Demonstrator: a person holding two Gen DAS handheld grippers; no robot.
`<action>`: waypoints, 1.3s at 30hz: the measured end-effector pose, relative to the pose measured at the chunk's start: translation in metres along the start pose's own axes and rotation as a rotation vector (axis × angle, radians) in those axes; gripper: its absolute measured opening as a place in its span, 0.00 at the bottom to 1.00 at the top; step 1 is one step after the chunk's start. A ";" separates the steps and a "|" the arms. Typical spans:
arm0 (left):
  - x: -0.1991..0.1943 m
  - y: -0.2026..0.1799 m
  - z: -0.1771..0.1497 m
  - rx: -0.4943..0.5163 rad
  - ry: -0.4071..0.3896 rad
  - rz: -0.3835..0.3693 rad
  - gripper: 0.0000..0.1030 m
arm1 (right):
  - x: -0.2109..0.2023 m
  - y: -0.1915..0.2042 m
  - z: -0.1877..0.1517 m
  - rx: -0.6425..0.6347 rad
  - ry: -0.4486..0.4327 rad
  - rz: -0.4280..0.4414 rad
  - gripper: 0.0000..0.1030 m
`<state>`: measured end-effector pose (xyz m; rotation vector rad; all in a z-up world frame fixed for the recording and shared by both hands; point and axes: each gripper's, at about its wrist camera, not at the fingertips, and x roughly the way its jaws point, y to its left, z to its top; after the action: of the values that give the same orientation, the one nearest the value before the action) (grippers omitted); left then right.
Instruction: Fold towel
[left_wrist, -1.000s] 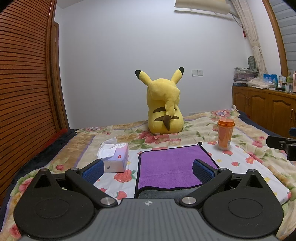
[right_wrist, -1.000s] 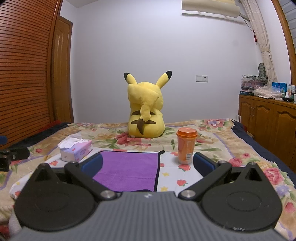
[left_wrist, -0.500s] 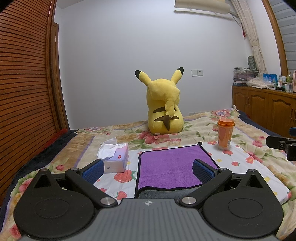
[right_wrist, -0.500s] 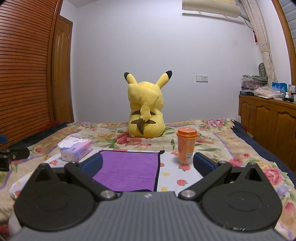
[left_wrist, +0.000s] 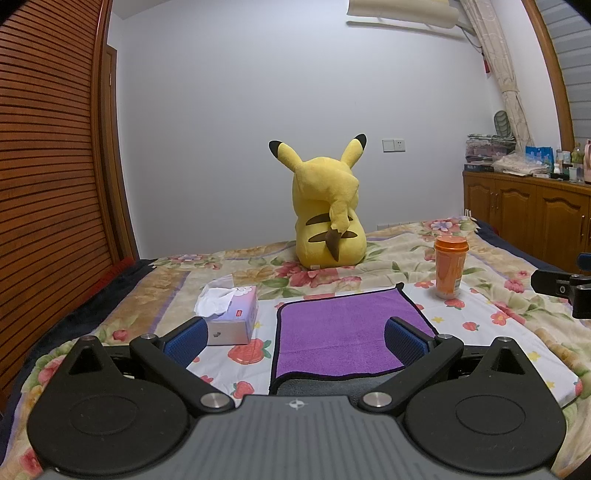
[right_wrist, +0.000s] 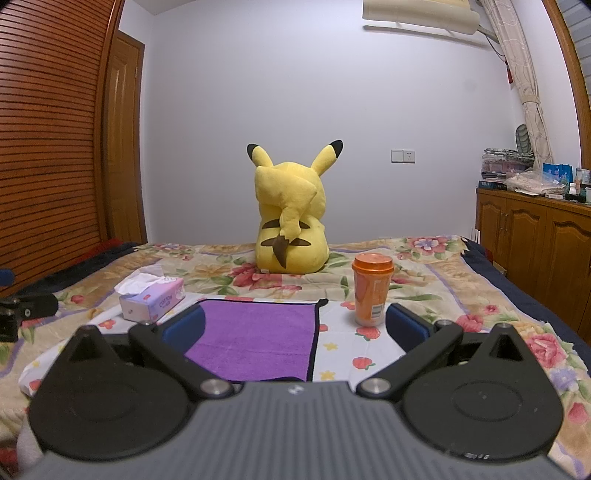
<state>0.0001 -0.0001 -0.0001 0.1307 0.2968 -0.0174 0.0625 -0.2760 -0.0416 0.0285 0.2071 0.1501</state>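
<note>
A purple towel (left_wrist: 340, 332) with a dark hem lies flat on the white strawberry-print cloth on the bed; its near edge shows a grey underside. It also shows in the right wrist view (right_wrist: 255, 338). My left gripper (left_wrist: 295, 338) is open and empty, hovering just short of the towel's near edge. My right gripper (right_wrist: 295, 326) is open and empty, near the towel's right front corner. Part of the right gripper shows at the right edge of the left wrist view (left_wrist: 561, 291), and part of the left gripper at the left edge of the right wrist view (right_wrist: 22, 314).
A tissue box (left_wrist: 231, 314) sits left of the towel. An orange lidded cup (left_wrist: 448, 271) stands at its far right corner. A yellow Pikachu plush (left_wrist: 327, 218) sits behind. A wooden cabinet (left_wrist: 528, 218) is on the right, a slatted wardrobe (left_wrist: 51, 166) on the left.
</note>
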 end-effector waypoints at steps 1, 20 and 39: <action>0.000 0.000 0.000 0.000 0.000 0.000 1.00 | 0.000 0.000 0.000 0.000 0.000 -0.001 1.00; 0.000 0.000 0.000 0.002 0.000 0.001 1.00 | 0.001 0.000 0.000 0.000 0.001 -0.001 1.00; 0.016 0.000 -0.006 0.009 0.084 -0.008 1.00 | 0.014 0.002 -0.009 -0.025 0.055 0.001 1.00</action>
<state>0.0132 0.0009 -0.0101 0.1396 0.3814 -0.0218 0.0742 -0.2721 -0.0529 -0.0004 0.2601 0.1544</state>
